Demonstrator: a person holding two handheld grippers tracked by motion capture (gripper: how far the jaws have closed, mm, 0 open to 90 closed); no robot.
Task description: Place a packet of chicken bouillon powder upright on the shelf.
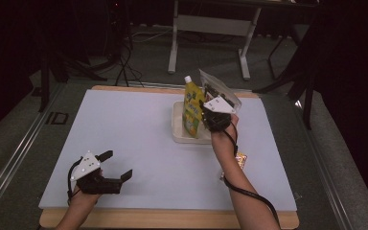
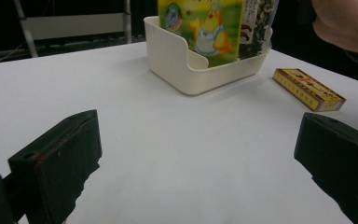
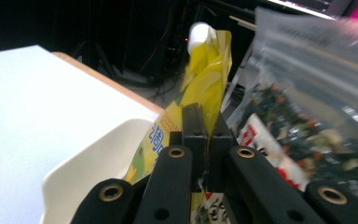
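The right tool pinches the yellow pouch standing in the white tray; the left tool rests wide open on the bench.

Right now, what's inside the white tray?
The white tray holds a yellow pouch and a clear bag, both upright. They cover the tray's floor.

Dim, dark surroundings; the white table is evenly lit, and the right gripper view blurs nearby.
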